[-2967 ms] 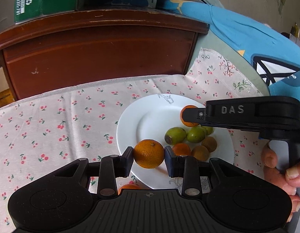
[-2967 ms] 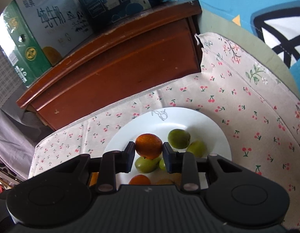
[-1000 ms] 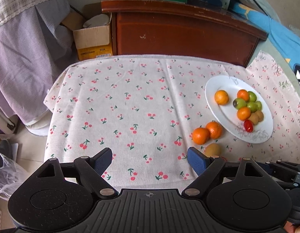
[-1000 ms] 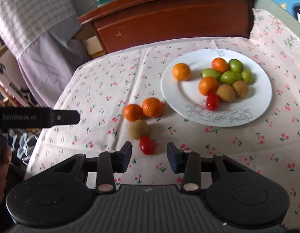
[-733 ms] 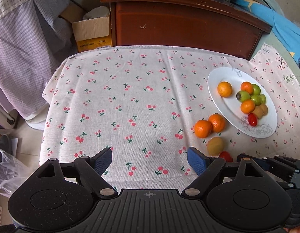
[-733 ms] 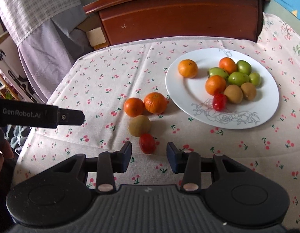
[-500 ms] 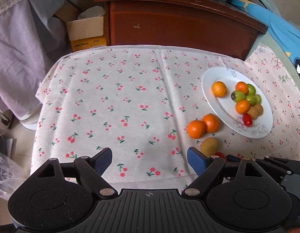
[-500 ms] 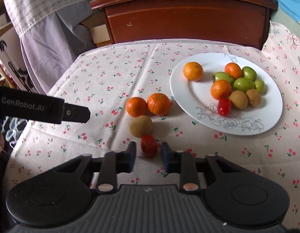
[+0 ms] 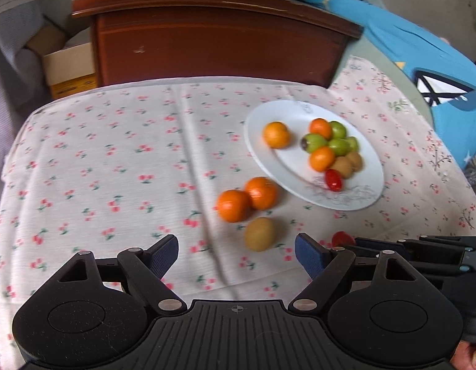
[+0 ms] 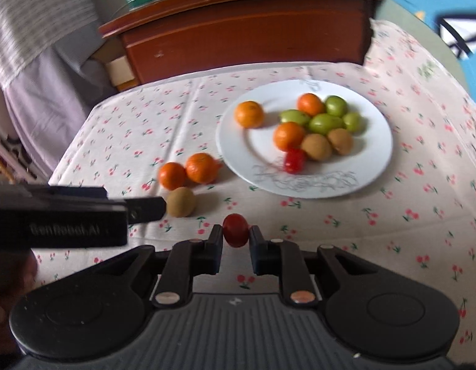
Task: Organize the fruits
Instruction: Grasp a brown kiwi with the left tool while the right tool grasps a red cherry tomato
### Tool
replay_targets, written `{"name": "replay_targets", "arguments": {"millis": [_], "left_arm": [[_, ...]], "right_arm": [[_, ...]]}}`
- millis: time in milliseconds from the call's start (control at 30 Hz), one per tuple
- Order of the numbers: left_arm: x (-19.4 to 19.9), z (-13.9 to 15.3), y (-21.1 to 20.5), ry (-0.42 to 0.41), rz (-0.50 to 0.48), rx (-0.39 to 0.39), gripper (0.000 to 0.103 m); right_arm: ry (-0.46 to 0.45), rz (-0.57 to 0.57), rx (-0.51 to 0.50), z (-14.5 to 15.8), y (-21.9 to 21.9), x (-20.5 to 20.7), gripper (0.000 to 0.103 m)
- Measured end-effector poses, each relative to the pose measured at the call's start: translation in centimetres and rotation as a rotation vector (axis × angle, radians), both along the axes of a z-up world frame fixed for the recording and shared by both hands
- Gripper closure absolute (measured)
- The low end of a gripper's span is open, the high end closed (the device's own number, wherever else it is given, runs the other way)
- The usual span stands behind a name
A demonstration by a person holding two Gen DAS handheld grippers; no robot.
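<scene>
My right gripper [image 10: 235, 236] is shut on a small red tomato [image 10: 235, 227] just above the cherry-print cloth; the tomato [image 9: 341, 238] also peeks out beside its fingers in the left wrist view. A brown kiwi [image 9: 259, 234] and two oranges [image 9: 233, 205] lie on the cloth left of the white plate [image 9: 268, 117]. The plate [image 10: 370, 154] holds several oranges, green fruits, kiwis and one red tomato [image 10: 294, 160]. My left gripper [image 9: 236, 252] hangs just short of the kiwi, jaws wide and closing, with nothing between them.
A dark wooden cabinet [image 9: 219, 40] with cartons on top stands behind the table. A cardboard box [image 9: 71, 67] and draped grey fabric [image 10: 37, 49] are at the left. Blue bedding [image 9: 423, 61] lies at the right. A hand shows at the left wrist view's bottom right corner.
The right jaws have closed onto the red tomato. The left gripper has come lower and nearer to the kiwi and oranges, which now look larger.
</scene>
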State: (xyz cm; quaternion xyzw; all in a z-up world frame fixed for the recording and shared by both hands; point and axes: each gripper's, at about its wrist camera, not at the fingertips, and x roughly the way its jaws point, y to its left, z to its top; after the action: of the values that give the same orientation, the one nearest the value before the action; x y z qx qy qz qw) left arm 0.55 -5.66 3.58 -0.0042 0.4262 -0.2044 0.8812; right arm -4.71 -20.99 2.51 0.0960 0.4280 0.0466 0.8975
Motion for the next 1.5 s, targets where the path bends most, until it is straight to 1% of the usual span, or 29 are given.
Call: {"name": "replay_targets", "arguments": {"millis": [67, 167, 233, 267, 333, 367, 400, 467, 500, 533, 633, 733, 833, 933, 1033, 1267, 1367, 1500], "left_arm": [[0.0, -0.3, -0.6, -0.006, -0.014, -0.001, 0.021], [0.2, -0.7, -1.2, -0.003, -0.027, -0.001, 0.031], [0.3, -1.0, -1.5, 0.003, -0.032, -0.015, 0.041], [0.5, -1.2, -1.7, 0.003, -0.032, -0.016, 0.044], [0.7, -1.6, -2.0, -0.001, -0.032, -0.007, 0.053], [0.8, -1.8, -2.2, -0.003, -0.035, -0.005, 0.055], [0.8, -1.9, -2.3, -0.001, -0.036, -0.008, 0.061], [0.9, -2.0, -2.5, -0.008, -0.042, -0.014, 0.067], [0.9, -2.1, -2.6, -0.009, -0.046, -0.015, 0.072], [0.9, -2.1, -2.6, -0.011, -0.046, -0.015, 0.075], [1.0, -2.0, -2.5, -0.008, -0.043, -0.024, 0.078], [0.8, -1.6, -2.3, -0.009, -0.041, -0.046, 0.078], [0.4, -0.9, -2.4, -0.041, -0.045, -0.044, 0.078], [0.4, -0.2, -2.5, -0.062, -0.049, -0.058, 0.078], [0.5, 0.5, -2.6, -0.086, -0.053, -0.062, 0.078], [1.6, 2.1, -2.3, -0.115, -0.044, -0.108, 0.078], [2.4, 2.4, -2.4, -0.117, -0.038, -0.126, 0.078], [3.3, 2.2, -3.0, -0.116, -0.029, -0.130, 0.078]], "right_arm": [[0.006, -0.029, 0.005, 0.1, -0.6, -0.1, 0.085], [0.010, -0.056, 0.019, 0.1, -1.4, -0.3, 0.085], [0.014, -0.066, 0.030, 0.0, -1.7, -0.3, 0.085], [0.017, -0.073, 0.034, -0.1, -1.9, -0.3, 0.085], [0.027, -0.086, 0.043, -0.2, -2.1, -0.2, 0.085], [0.030, -0.092, 0.048, -0.3, -2.2, -0.2, 0.085], [0.031, -0.096, 0.052, -0.3, -2.3, -0.2, 0.085], [0.034, -0.100, 0.056, -0.4, -2.3, 0.0, 0.085], [0.035, -0.102, 0.056, -0.5, -2.3, 0.0, 0.085], [0.036, -0.105, 0.056, -0.5, -2.4, 0.1, 0.085], [0.041, -0.112, 0.067, -0.7, -2.4, 0.3, 0.085], [0.043, -0.116, 0.076, -0.8, -2.5, 0.4, 0.085], [0.036, -0.118, 0.086, -0.6, -2.5, 0.5, 0.085], [0.024, -0.125, 0.101, -0.3, -2.7, 0.7, 0.085], [0.005, -0.137, 0.118, 0.0, -3.0, 0.8, 0.085], [-0.058, -0.162, 0.156, 1.5, -4.0, 1.6, 0.085], [-0.091, -0.169, 0.163, 2.3, -4.3, 2.1, 0.085], [-0.120, -0.174, 0.164, 2.9, -4.7, 3.1, 0.085]]}}
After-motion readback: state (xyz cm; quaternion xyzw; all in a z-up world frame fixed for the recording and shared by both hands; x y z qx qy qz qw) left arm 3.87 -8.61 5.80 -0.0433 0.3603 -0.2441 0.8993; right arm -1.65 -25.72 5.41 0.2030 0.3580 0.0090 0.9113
